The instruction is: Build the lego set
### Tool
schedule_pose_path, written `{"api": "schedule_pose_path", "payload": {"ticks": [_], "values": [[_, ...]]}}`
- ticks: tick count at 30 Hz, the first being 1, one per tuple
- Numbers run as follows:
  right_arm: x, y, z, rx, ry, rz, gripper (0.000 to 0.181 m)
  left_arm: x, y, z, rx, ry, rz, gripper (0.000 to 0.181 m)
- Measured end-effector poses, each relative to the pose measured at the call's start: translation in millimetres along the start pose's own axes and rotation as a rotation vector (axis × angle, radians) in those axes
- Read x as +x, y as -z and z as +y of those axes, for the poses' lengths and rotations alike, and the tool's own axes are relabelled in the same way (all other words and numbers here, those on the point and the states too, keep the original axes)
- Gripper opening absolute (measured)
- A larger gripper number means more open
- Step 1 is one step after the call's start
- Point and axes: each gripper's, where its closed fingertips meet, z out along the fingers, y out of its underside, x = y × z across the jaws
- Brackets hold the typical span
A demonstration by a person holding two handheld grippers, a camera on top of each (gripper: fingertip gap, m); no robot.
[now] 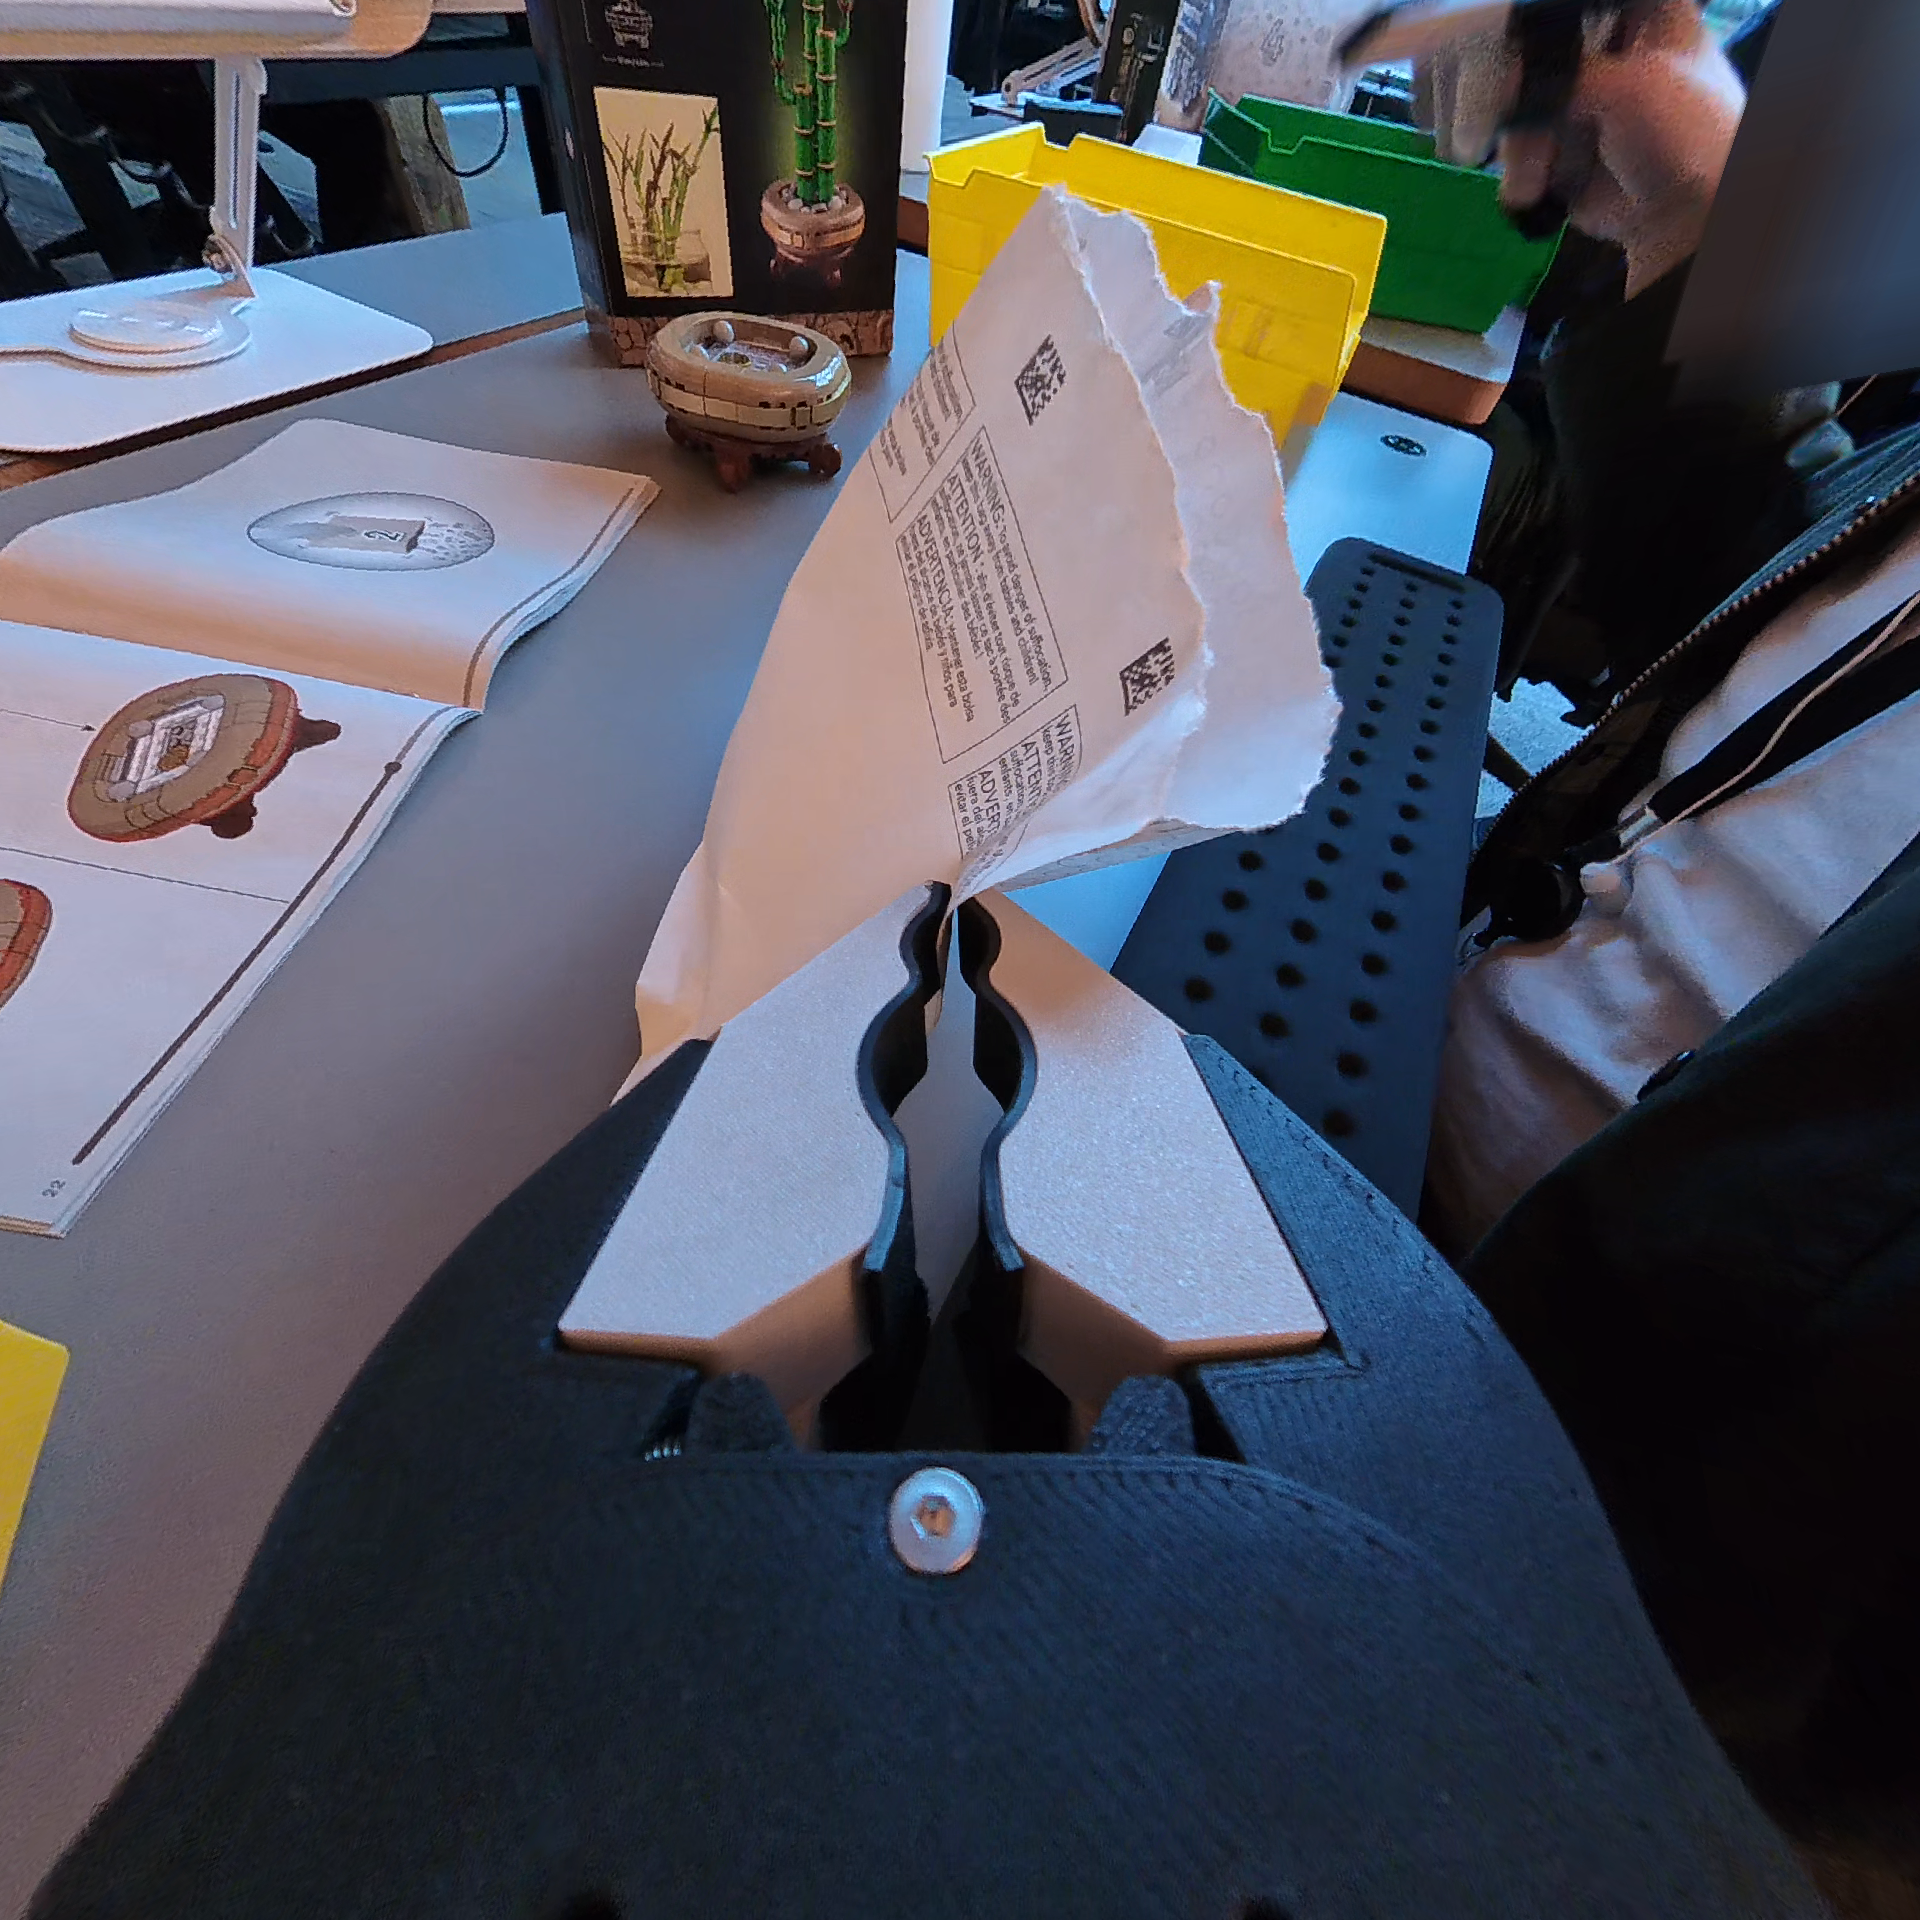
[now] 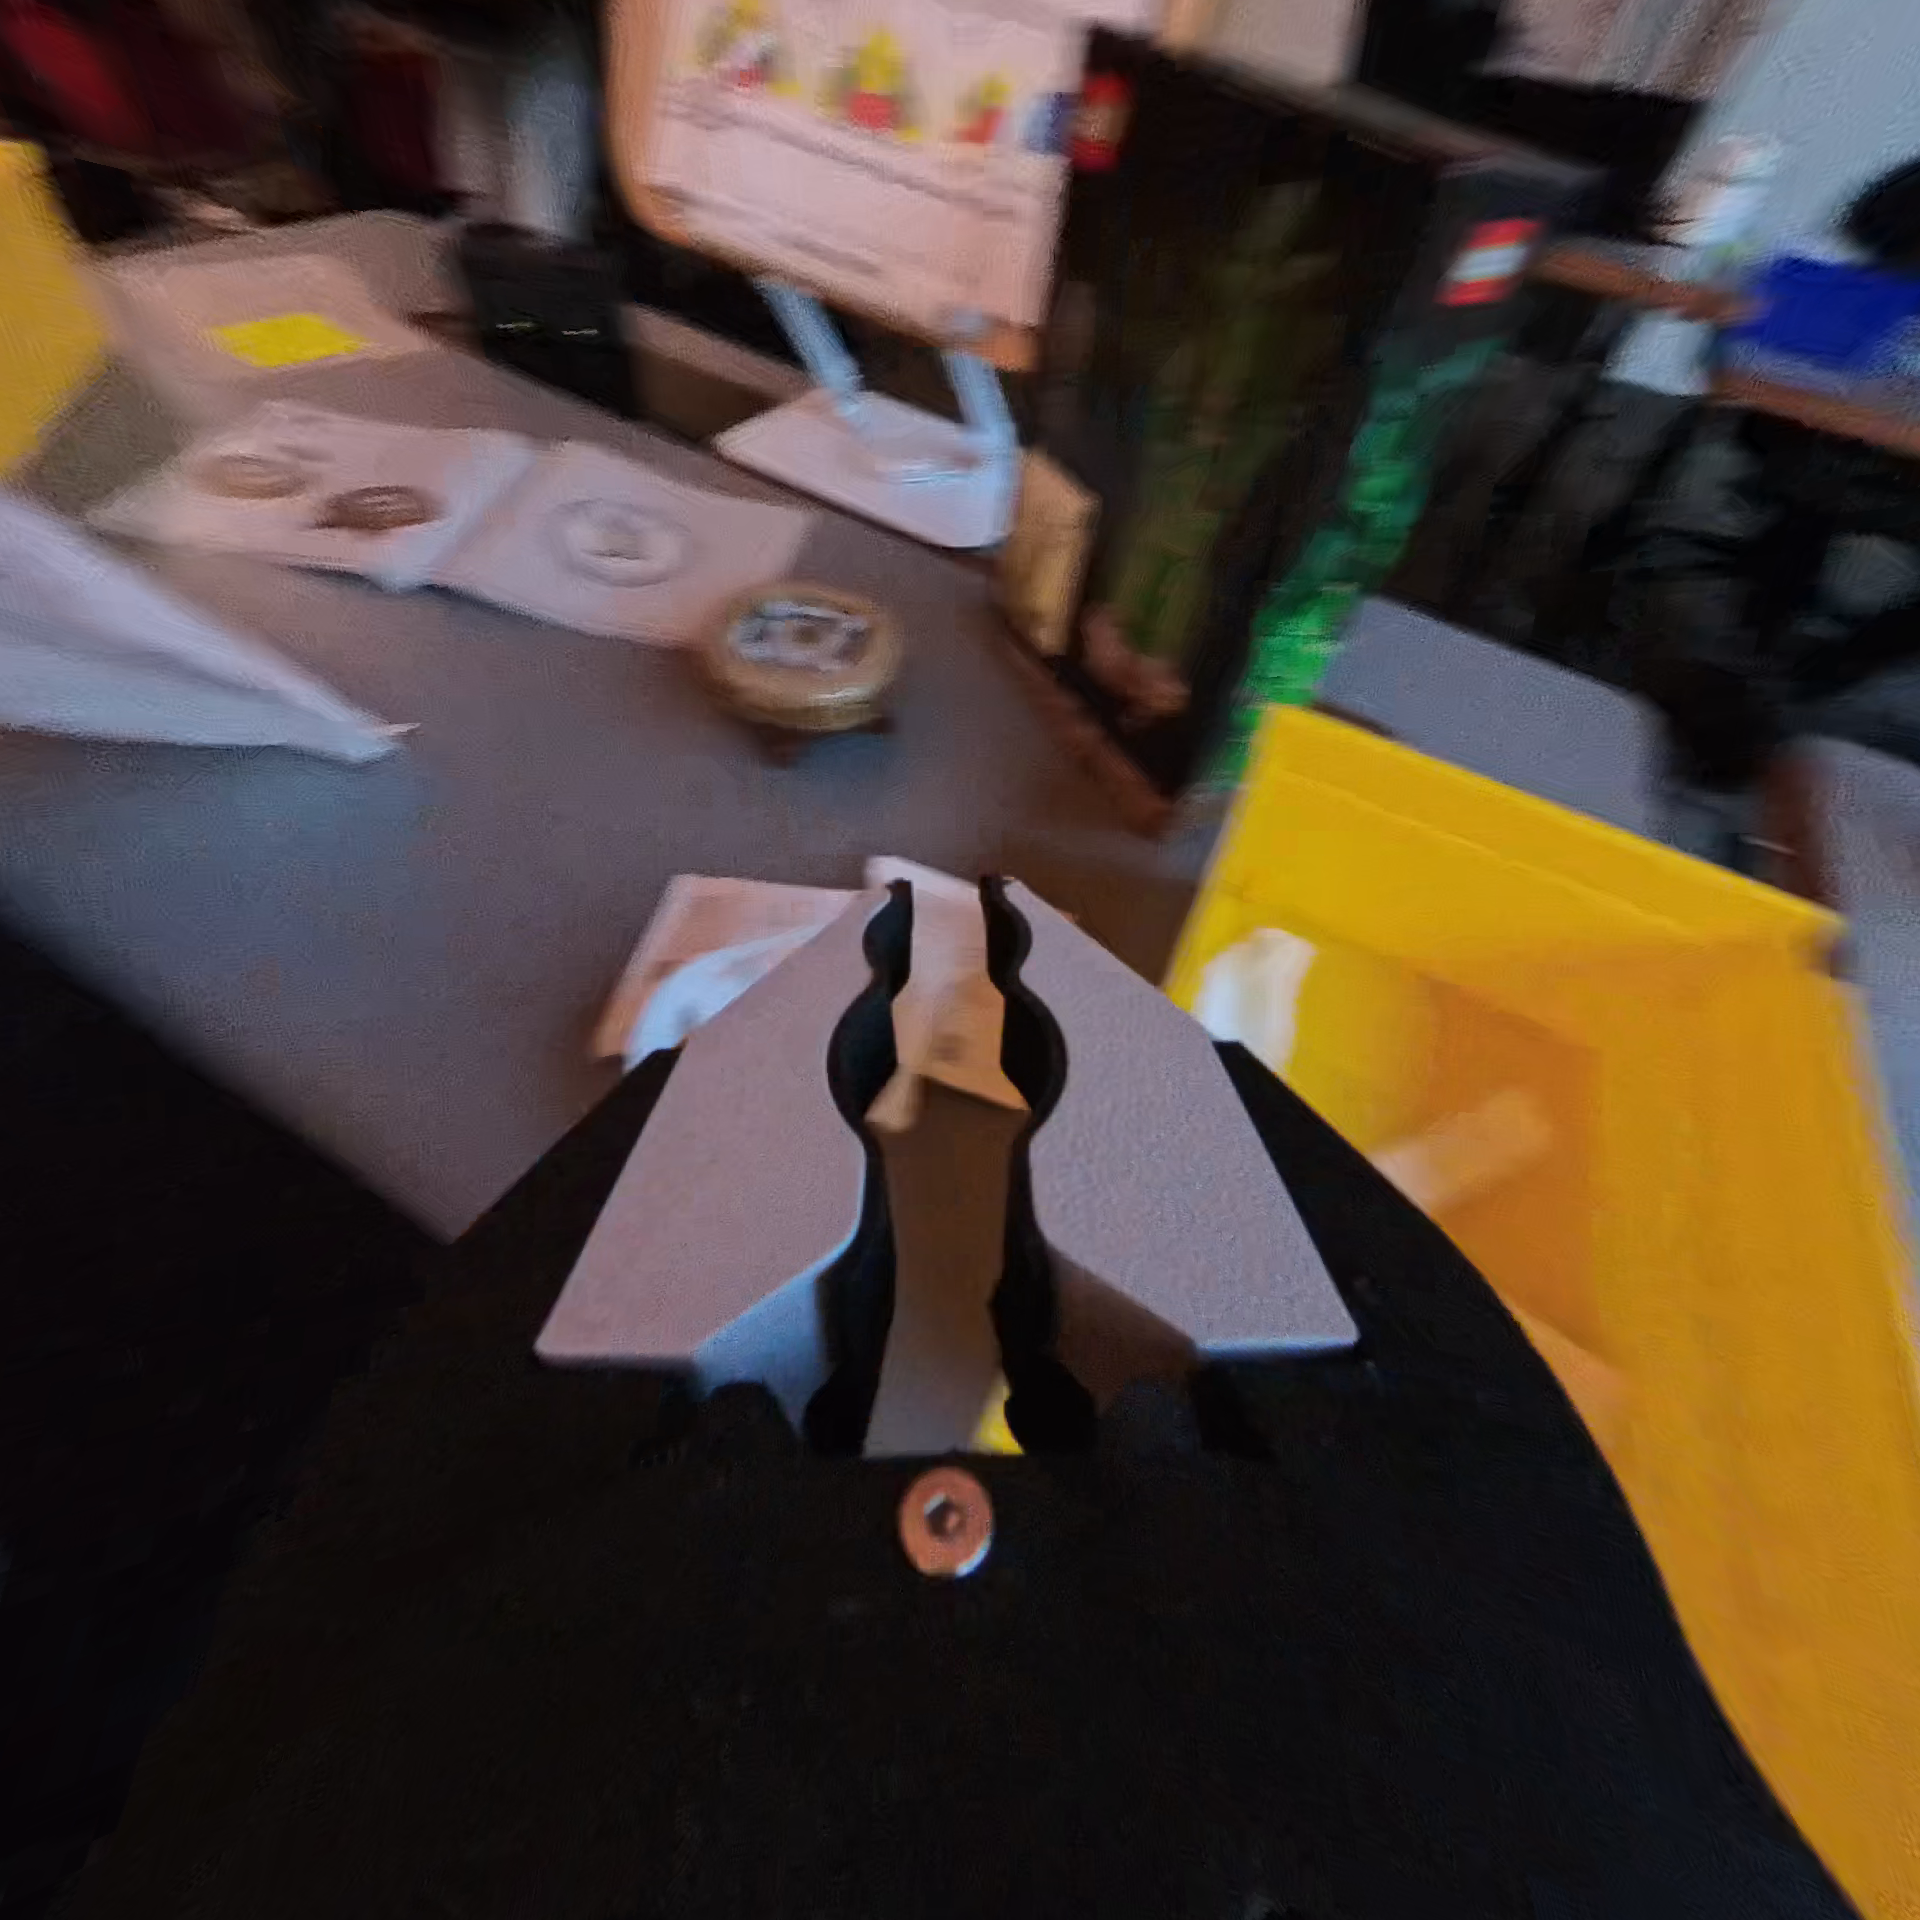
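White paper, torn along its top, was the bag (image 1: 997, 623) pinched at a corner by the left gripper (image 1: 951, 904), its fingers nearly together. The right gripper (image 2: 940, 899) stood slightly parted over a paper scrap (image 2: 727, 935), seemingly empty. If the bag tipped, pieces might spill. One built lego base (image 1: 748, 390) stood far, two yellow bins (image 1: 1143, 229) showed.

White paper bag (image 1: 997, 644) with black print and two speckled code squares; grey table (image 1: 499, 1018); yellow bin (image 1: 1174, 239) at 12 o'clock, green bin (image 1: 1382, 197) at 1; black box (image 1: 727, 156) picturing green bamboo; tan pot (image 1: 748, 387) on brown feet; white booklet (image 1: 260, 665); black gripper (image 1: 948, 914) with beige fingers (image 1: 790, 1122)
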Motion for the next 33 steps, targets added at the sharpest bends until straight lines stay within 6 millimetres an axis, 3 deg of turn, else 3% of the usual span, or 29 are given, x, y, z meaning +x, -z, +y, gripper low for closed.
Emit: {"api": "schedule_pose_path", "payload": {"ticks": [2, 3, 6, 11, 12, 17, 22, 25, 26, 28, 30, 33], "values": [[-72.0, -26.5, 29.4, -0.126, 0.014, -0.299, 0.021, 1.5, -0.7, 0.7, -0.002, -0.006, 0.003, 0.000], [-88.5, -40.7, 52.0, -0.220, 0.033, -0.350, 0.023, 2.2, -1.0, 1.1, -0.002, -0.009, 0.005, 0.000], [-86.9, -74.9, 109.9, -0.442, 0.105, -0.266, 0.030, 3.5, -0.7, 2.8, -0.002, -0.012, 0.010, 0.000], [-78.2, -94.0, 135.8, -0.509, 0.033, -0.231, 0.030, 3.6, 0.9, 5.3, 0.010, -0.008, 0.019, 0.000], [-76.5, -93.6, 139.5, -0.522, 0.034, -0.226, 0.018, 3.5, 1.2, 5.3, 0.013, -0.008, 0.021, 0.000], [-54.6, -65.2, 150.0, -0.608, 0.057, -0.111, 0.016, 4.2, 2.3, 6.4, 0.015, -0.011, 0.029, 0.000], [-43.1, -35.7, 140.0, -0.596, -0.028, -0.064, 0.016, 4.1, 2.6, 7.7, 0.013, -0.015, 0.035, 0.000], [-38.2, -24.8, 148.1, -0.644, -0.056, -0.038, 0.020, 3.6, 3.2, 7.7, 0.018, -0.017, 0.034, 0.000], [-36.6, -25.3, 151.5, -0.665, -0.053, -0.035, 0.030, 3.6, 3.1, 7.8, 0.018, -0.017, 0.036, 0.000], [-32.8, -31.1, 146.9, -0.648, -0.025, -0.023, 0.034, 3.2, 3.1, 7.3, 0.016, -0.018, 0.036, 0.000], [-29.6, -43.8, 125.2, -0.554, 0.026, -0.020, 0.034, 3.1, 3.0, 6.4, 0.016, -0.022, 0.034, 0.000], [-5.9, -69.9, 104.7, -0.481, 0.053, 0.157, 0.035, 4.0, 1.8, 5.7, 0.016, -0.027, 0.034, 0.000]]}}
